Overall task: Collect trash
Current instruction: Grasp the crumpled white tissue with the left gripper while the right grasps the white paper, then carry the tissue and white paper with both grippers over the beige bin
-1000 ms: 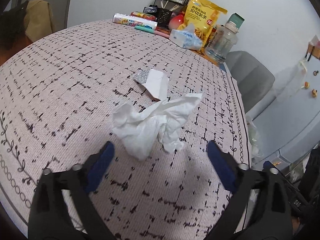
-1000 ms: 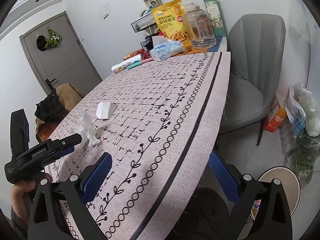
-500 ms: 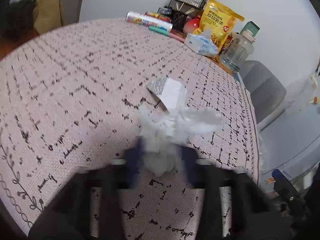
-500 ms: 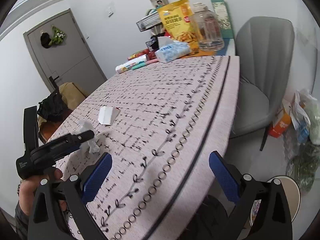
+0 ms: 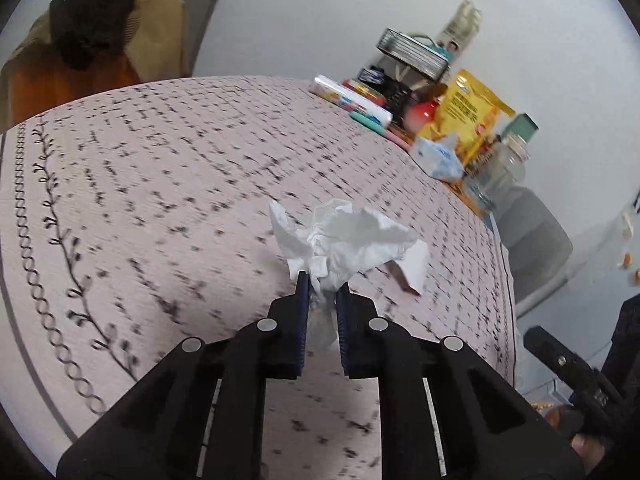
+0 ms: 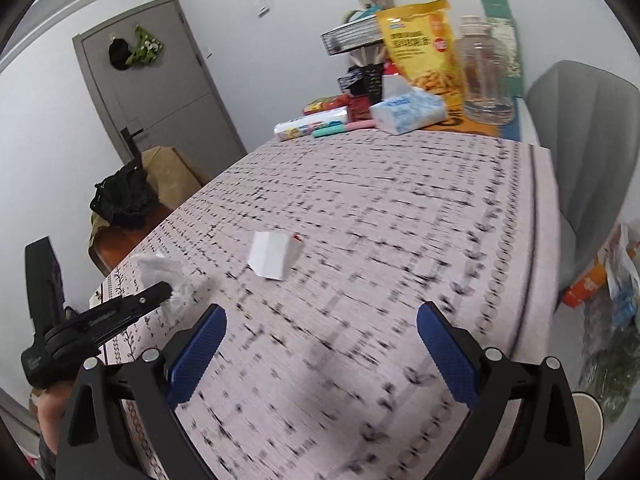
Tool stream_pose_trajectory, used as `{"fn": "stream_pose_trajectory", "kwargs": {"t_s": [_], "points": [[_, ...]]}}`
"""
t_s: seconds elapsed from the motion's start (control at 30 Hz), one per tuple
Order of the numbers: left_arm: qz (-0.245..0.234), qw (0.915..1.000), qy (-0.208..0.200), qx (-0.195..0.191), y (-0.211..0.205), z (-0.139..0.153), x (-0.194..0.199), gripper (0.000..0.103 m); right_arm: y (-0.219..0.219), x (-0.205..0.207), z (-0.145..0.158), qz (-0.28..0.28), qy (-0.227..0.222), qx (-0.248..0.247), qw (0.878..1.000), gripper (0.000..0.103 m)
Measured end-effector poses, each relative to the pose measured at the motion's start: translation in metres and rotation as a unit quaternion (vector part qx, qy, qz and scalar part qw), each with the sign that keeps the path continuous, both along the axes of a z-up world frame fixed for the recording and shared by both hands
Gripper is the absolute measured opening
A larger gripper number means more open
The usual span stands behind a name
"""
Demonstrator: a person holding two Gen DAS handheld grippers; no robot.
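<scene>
Left gripper (image 5: pixel 322 294): my jaws are pinched tight on the crumpled tissue (image 5: pixel 344 240), which is lifted clear of the tablecloth (image 5: pixel 160 184).
Right gripper (image 6: pixel 320 344): my jaws are spread wide, nothing between them, above the tablecloth's near part.
Folded paper (image 6: pixel 274 254): lies flat on the tablecloth, just beyond the tissue.
Snack bag (image 6: pixel 420 44): far end of the tablecloth.
</scene>
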State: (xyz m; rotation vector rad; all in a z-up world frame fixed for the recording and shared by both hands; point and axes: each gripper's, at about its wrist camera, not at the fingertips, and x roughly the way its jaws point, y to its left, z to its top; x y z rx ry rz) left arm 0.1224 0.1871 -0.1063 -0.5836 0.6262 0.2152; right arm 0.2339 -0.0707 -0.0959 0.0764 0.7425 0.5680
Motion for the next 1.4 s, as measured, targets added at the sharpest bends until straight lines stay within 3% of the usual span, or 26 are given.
{"fn": "stream_pose_trajectory", "kwargs": {"t_s": [0.23,0.47,0.8,0.83,0.87,0.9,0.93,1.17,1.4], "points": [[0.007,1.0,0.001,0.002,0.015,-0.009,0.0,0.013,0.045,0.018,-0.002,0.007,0.02,-0.005,1.0,0.089],[0.028,0.9992,-0.021,-0.02,0.028,-0.012,-0.009,0.013,0.088,0.038,-0.007,0.016,0.038,-0.022,0.999,0.086],[0.049,0.9974,-0.034,-0.041,0.035,-0.015,-0.018,0.013,0.118,0.066,-0.031,-0.003,0.066,-0.043,0.997,0.084],[0.05,0.9973,-0.034,-0.042,0.035,-0.015,-0.018,0.013,0.12,0.069,-0.034,-0.001,0.073,-0.047,0.996,0.077],[0.05,0.9973,-0.035,-0.042,0.035,-0.015,-0.019,0.013,0.122,0.072,-0.037,0.007,0.086,-0.048,0.995,0.052],[0.051,0.9973,-0.035,-0.04,0.036,-0.015,-0.02,0.013,0.123,0.074,-0.04,0.014,0.097,-0.05,0.994,0.035],[0.05,0.9974,-0.034,-0.038,0.035,-0.015,-0.02,0.013,0.124,0.075,-0.042,0.023,0.107,-0.05,0.993,0.028],[0.044,0.9981,-0.026,-0.033,0.028,-0.009,-0.022,0.013,0.098,0.044,-0.02,0.035,0.077,-0.028,0.996,0.025],[0.014,0.9995,-0.028,-0.01,-0.005,0.015,-0.021,0.013,0.049,0.013,-0.003,0.026,0.056,-0.007,0.998,0.025]]}}
